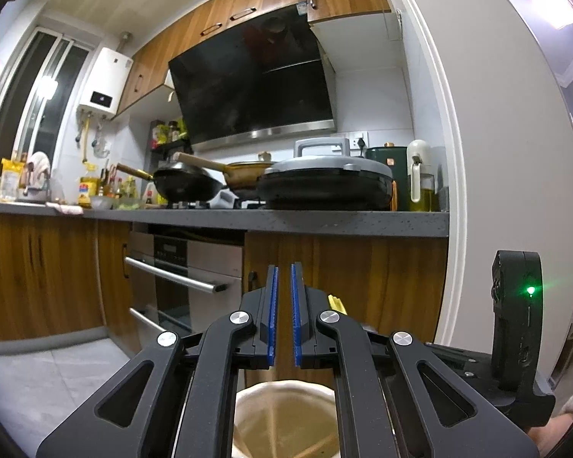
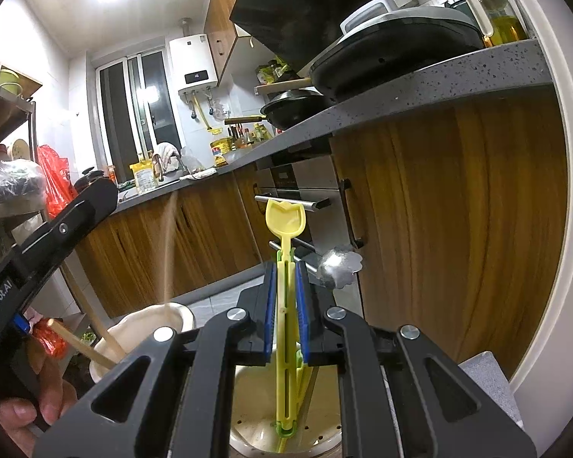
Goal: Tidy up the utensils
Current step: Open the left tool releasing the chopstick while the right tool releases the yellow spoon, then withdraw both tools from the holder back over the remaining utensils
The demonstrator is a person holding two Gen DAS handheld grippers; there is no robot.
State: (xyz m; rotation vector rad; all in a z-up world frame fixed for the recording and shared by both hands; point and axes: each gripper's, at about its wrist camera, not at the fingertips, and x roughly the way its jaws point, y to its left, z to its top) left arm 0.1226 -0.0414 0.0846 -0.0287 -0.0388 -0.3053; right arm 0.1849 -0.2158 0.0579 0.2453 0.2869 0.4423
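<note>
My right gripper [image 2: 286, 263] is shut on a yellow plastic spoon [image 2: 284, 225], held upright with its bowl up and its lower end inside a cream utensil holder [image 2: 248, 412]. A metal flower-shaped spoon [image 2: 340, 263] leans out of the same holder to the right. Wooden chopsticks [image 2: 84, 343] stand in a second cream compartment [image 2: 149, 320] at the left. My left gripper [image 1: 282, 267] has its blue pads close together with a narrow gap and nothing between them, above the cream holder [image 1: 286, 416], which has chopsticks [image 1: 317, 446] in it.
A grey countertop [image 1: 286, 221] carries a black wok [image 1: 187, 183], a yellow pan [image 1: 248, 179], a covered griddle [image 1: 324, 183] and an oil bottle [image 1: 420, 175]. Wooden cabinets and an oven [image 1: 187, 278] stand below. A white door frame [image 1: 477, 191] is at the right.
</note>
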